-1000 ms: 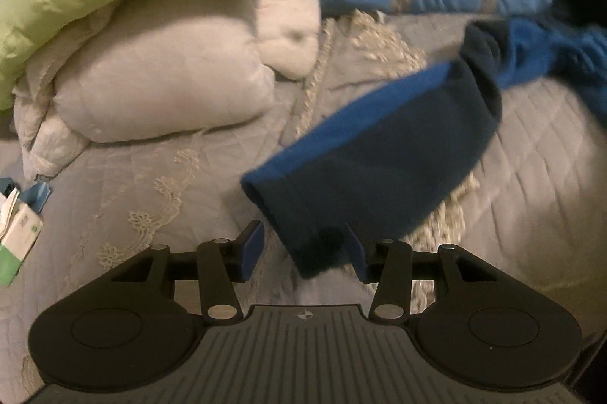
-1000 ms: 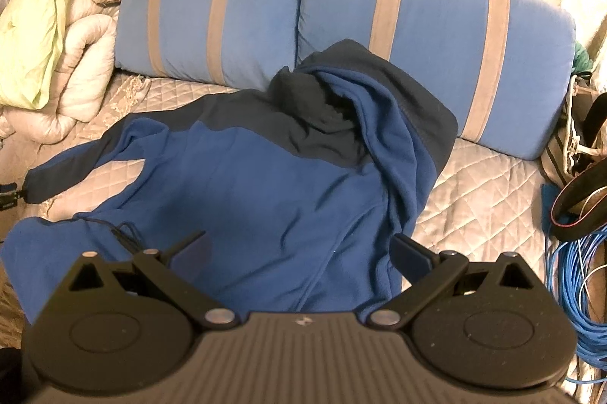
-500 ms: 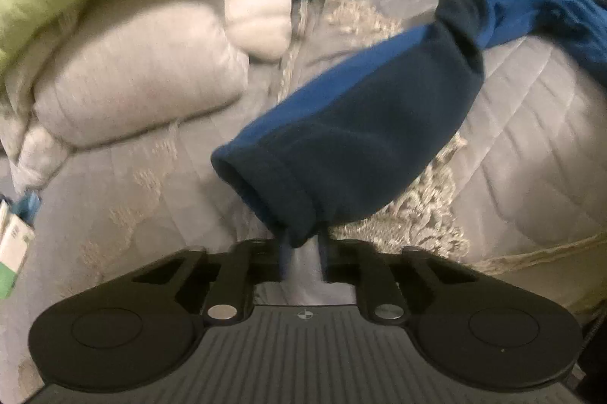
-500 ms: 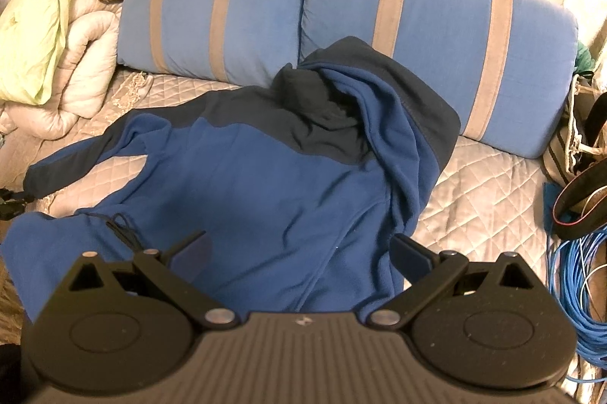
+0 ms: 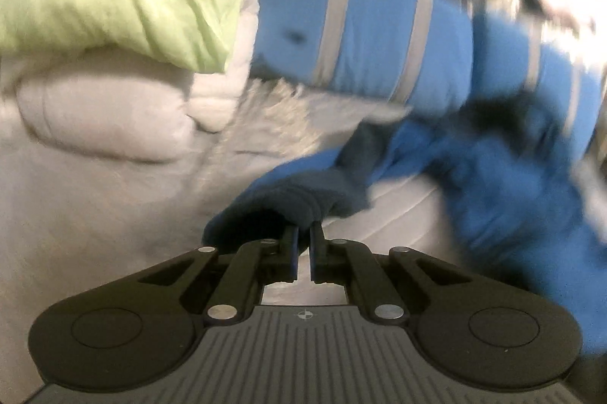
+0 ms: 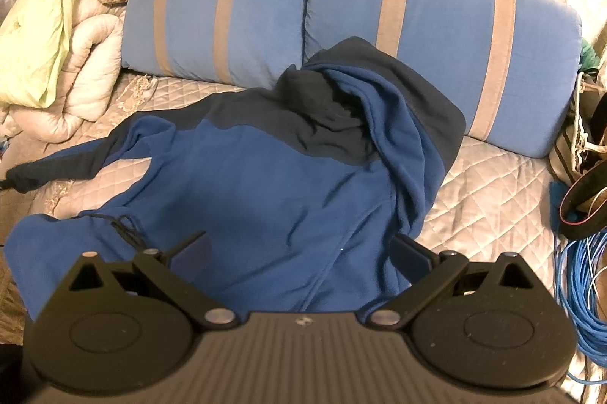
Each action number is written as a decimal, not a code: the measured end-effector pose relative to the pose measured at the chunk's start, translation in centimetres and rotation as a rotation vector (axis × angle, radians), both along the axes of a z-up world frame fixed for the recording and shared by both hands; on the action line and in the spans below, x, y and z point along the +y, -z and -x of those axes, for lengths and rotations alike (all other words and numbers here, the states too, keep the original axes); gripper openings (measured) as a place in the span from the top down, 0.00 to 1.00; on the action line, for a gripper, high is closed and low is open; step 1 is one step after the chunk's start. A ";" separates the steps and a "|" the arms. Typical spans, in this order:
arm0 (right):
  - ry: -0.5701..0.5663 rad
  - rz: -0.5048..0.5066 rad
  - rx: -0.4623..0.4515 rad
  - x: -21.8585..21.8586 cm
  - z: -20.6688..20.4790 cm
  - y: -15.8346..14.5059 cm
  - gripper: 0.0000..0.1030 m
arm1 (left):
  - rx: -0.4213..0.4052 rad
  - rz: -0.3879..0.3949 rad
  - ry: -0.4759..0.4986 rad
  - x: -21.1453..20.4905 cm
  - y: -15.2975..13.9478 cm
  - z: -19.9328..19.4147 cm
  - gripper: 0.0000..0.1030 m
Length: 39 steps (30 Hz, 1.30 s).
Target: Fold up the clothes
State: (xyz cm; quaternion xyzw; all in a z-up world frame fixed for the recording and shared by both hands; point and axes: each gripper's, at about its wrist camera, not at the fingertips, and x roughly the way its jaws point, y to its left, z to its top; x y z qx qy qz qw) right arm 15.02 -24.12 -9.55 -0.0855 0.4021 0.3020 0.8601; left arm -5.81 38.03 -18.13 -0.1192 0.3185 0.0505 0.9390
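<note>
A blue fleece hoodie point(image 6: 265, 184) with a dark navy hood and shoulders lies spread on the quilted bed point(image 6: 489, 184). Its left sleeve point(image 6: 49, 168) stretches out to the left edge. In the blurred left wrist view my left gripper point(image 5: 302, 233) is shut on the sleeve's navy cuff point(image 5: 288, 203) and holds it lifted off the bed, with the rest of the hoodie point(image 5: 512, 184) trailing to the right. My right gripper point(image 6: 299, 254) is open and empty, hovering over the hoodie's lower hem.
Two blue cushions with tan stripes point(image 6: 417, 24) lean along the back. A pile of white and green quilts point(image 6: 60, 43) sits at the left. Blue cable coils point(image 6: 580, 282) and a bag point(image 6: 584, 176) lie at the right edge.
My left gripper closed on the sleeve cuff, then lifted it and swung toward the hoodie's body. The sleeve has shifted on the bed. The right gripper has stayed still and open.
</note>
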 end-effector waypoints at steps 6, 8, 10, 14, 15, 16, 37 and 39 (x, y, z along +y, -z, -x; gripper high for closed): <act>0.000 0.023 0.005 0.3 0.2 0.1 0.00 | -0.093 0.422 -0.103 2.9 0.3 0.8 0.95; 0.002 0.028 0.005 0.4 0.2 0.1 0.00 | -0.069 0.455 -0.160 4.5 2.7 -0.1 0.95; 0.006 0.026 0.005 0.5 0.3 0.1 0.00 | -0.040 0.466 -0.232 6.1 5.3 -0.9 0.95; 0.001 0.031 0.004 0.8 0.6 0.0 0.00 | -0.042 0.470 -0.364 9.6 8.4 -1.8 0.95; -0.003 0.035 0.004 0.9 0.6 0.0 0.00 | -0.046 0.469 -0.392 10.5 8.9 -1.9 0.95; -0.005 0.040 0.004 1.0 0.7 0.0 0.00 | -0.044 0.455 -0.411 11.1 9.0 -2.2 0.95; -0.011 0.047 0.020 1.7 0.6 0.9 0.00 | 0.115 0.417 -0.610 15.5 14.2 -3.0 0.67; -0.008 0.046 0.021 1.6 0.5 1.1 0.00 | 0.107 0.457 -0.621 15.2 14.0 -2.1 0.48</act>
